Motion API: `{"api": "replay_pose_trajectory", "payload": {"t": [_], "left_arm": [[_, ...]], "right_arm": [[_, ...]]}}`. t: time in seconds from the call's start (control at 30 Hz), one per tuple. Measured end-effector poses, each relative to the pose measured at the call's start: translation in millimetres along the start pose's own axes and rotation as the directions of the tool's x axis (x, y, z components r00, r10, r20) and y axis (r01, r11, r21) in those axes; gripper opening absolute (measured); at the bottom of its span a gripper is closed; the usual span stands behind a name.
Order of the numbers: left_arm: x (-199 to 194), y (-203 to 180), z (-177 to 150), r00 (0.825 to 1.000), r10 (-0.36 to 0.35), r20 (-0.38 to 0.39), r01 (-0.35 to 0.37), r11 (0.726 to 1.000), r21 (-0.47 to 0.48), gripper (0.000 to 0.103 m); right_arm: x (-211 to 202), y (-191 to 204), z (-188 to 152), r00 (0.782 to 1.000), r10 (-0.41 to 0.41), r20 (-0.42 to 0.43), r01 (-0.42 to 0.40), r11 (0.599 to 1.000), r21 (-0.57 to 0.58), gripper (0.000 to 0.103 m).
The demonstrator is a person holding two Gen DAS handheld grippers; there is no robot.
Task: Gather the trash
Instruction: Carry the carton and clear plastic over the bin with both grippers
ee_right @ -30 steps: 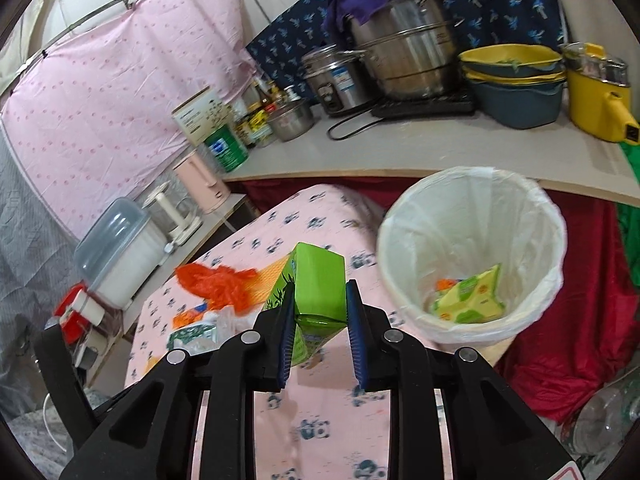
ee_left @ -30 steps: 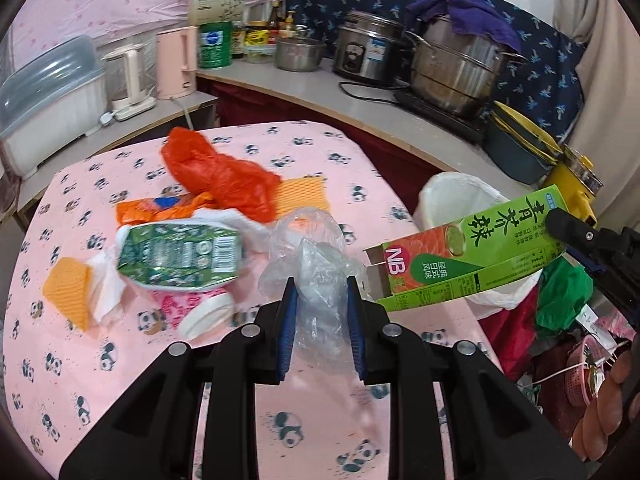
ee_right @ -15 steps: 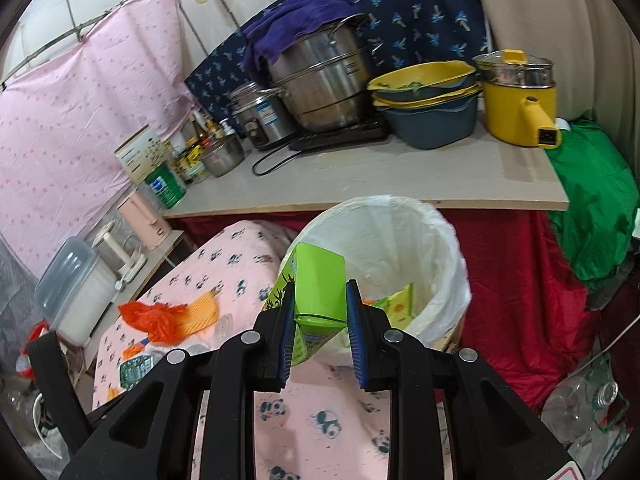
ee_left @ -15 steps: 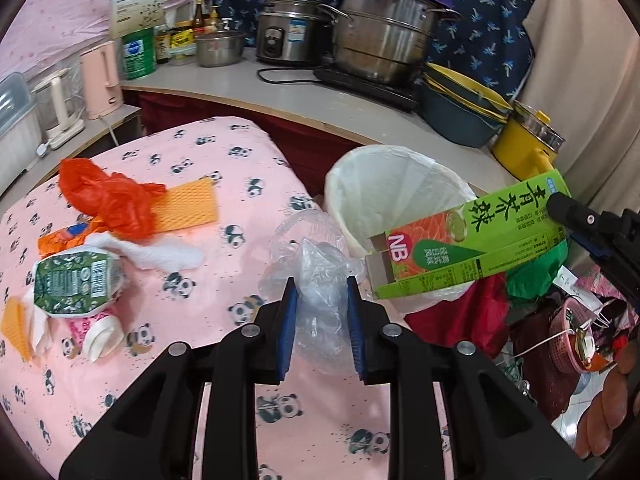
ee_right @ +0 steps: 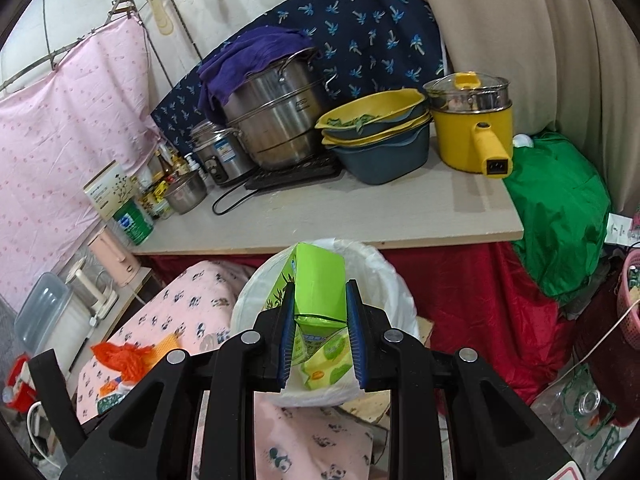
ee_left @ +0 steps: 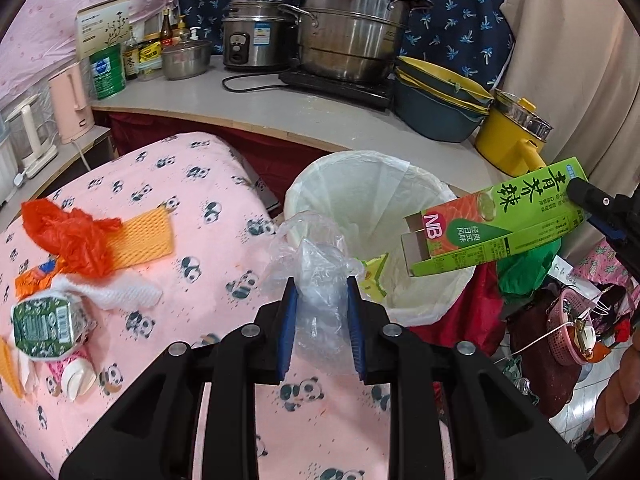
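The left tongs (ee_left: 320, 292) are closed narrowly on a crumpled clear plastic bag (ee_left: 316, 276), its wrinkled film bulging up past the blue pads and sagging below them. The right tongs (ee_right: 320, 300) are likewise narrow, clamped on one end of a long green carton (ee_right: 320, 284); in the left wrist view the same green carton (ee_left: 492, 228) shows its printed side, with an orange picture, the letters NB and an open flap at its free end.

Just ahead of both tongs stands a trash bin (ee_left: 420, 184) lined with a white bag. In the left wrist view the plastic bag overlaps the bin's near rim, and the carton's open end hangs over the bin's mouth from the right. In the right wrist view the trash bin (ee_right: 384, 276) lies directly beyond the tongs, and a yellow-green carton (ee_right: 328, 364) lies inside it.

To the left of the left tongs, the desk (ee_left: 200, 208), covered in pink panda-print cloth, carries more litter: an orange plastic bag (ee_left: 68, 236), a yellow mesh pad (ee_left: 148, 232), a white foam net (ee_left: 124, 292) and a squashed green drink carton (ee_left: 42, 328). Part of a person's hand (ee_left: 618, 392) shows at the far right edge.
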State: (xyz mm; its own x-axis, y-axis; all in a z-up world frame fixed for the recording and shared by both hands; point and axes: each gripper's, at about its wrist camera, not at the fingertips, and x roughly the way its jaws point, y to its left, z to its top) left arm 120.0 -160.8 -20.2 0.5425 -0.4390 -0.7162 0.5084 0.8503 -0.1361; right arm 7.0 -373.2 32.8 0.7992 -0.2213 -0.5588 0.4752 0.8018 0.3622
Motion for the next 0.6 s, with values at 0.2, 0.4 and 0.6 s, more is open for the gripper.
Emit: {"api": "replay_pose_trajectory", "payload": {"t": [0.2,0.4,0.6], "left_arm": [[22,-16,19,0.998,-0.055,-0.002,0.055,0.998,0.017,0.023],[52,-32,33,0.993,-0.110,-0.031,0.111,0.993,0.029,0.023],[74,-40,39,0.992,-0.120,-0.046,0.122,0.992,0.034,0.030]], "right_arm": [[11,-13,15,0.998,-0.052,0.035,0.051,0.999,0.007,0.023],[24,-22,23,0.996,-0.074,0.042,0.074,0.997,0.012,0.023],[37,-27,27,0.996,-0.079,0.035,0.078,0.997,0.014,0.023]]}}
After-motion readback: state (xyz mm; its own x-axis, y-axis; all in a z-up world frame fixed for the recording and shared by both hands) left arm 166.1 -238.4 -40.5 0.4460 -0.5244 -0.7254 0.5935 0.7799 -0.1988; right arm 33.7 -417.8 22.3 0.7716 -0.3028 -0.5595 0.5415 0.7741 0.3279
